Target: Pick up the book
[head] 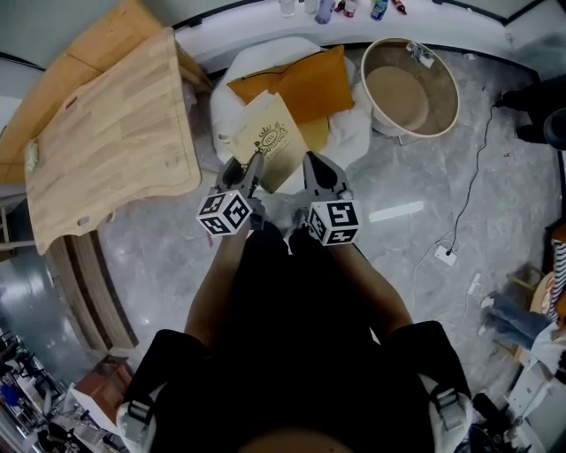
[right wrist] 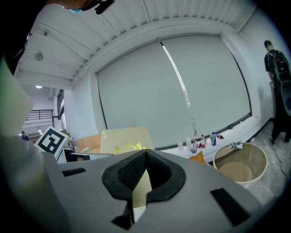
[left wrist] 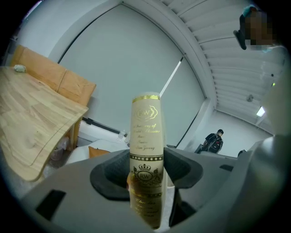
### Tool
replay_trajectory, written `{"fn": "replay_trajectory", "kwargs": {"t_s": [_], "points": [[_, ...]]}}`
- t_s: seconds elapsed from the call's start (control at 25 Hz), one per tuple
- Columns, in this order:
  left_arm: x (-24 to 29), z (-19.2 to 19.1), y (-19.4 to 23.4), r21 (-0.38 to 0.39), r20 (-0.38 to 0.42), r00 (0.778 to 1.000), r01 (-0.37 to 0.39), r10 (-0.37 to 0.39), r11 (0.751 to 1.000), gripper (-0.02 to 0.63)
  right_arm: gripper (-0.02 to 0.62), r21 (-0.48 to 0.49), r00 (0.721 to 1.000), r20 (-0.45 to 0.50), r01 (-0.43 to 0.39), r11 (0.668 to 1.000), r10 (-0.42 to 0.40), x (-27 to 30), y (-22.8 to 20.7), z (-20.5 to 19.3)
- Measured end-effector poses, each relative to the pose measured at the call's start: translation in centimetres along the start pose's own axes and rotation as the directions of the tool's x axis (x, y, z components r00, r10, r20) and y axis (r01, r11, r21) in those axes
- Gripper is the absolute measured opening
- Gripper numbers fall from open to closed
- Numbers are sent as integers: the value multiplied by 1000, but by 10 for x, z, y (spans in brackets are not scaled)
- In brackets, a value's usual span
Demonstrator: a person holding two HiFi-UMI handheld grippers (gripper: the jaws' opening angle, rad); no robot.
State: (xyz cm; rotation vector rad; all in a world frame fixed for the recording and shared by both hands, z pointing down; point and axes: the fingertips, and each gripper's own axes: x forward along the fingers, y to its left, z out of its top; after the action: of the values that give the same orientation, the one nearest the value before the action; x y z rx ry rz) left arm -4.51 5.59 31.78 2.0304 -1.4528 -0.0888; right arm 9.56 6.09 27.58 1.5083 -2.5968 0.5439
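The book [head: 265,134] is cream with a gold emblem on its cover, and it hangs in the air above a white seat. My left gripper [head: 254,166] is shut on its near edge. In the left gripper view its gold-lettered spine [left wrist: 145,132] stands upright between the dark pads of the left gripper [left wrist: 146,176]. My right gripper [head: 311,165] sits at the book's near right corner. In the right gripper view the right gripper [right wrist: 142,183] has its jaws almost together on a thin cream edge, with the book's cover [right wrist: 125,140] rising behind it.
A light wooden table [head: 106,142] is at the left. An orange cushion [head: 309,84] lies on the white seat [head: 265,62]. A round tub [head: 447,84] stands at the right, with bottles [head: 345,7] on the ledge behind. A cable and plug [head: 447,255] lie on the marble floor.
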Motion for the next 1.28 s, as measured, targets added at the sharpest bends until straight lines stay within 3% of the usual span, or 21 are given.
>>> {"fn": "replay_trajectory", "kwargs": {"t_s": [0.2,0.52,0.88,1.28], "points": [[-22,9,-10,-25,-6,998,62,-62,998,236,-3,-6,998,42,44,999,-43,-19,8,24],[-58,23,-12,14,-25,992,126,-125,992,236,-3,-24,996,74,59,998,-57,-31,48,39],[-92,26,0,-21,-9,991,136,-137,990,236,-3,-39,994,86,64,997,-60,-39,74,35],[-100,13,-9,-8,-30,985,168,-168,986,236,-3,-63,996,80,47,997,-41,-52,81,28]]}}
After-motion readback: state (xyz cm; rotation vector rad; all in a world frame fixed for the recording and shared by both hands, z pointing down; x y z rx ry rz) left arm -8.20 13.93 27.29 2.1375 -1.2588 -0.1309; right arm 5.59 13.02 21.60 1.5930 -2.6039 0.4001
